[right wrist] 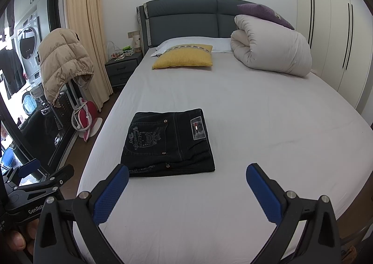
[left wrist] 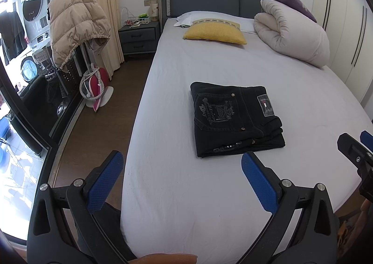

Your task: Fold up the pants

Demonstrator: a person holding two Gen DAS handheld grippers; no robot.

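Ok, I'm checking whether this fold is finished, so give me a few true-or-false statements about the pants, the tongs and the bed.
1. The black pants lie folded in a compact stack on the bed. True.
2. The left tongs are clamped on the pants. False: they are open and apart from them.
3. The right tongs are open and hold nothing. True.
4. The yellow pillow rests on top of the pants. False: it lies near the headboard.
5. A rolled white duvet sits at the head of the bed. True.

Left gripper (left wrist: 181, 177) spread wide, empty, held level at near left; right gripper (right wrist: 187, 184) likewise spread, empty, alongside.
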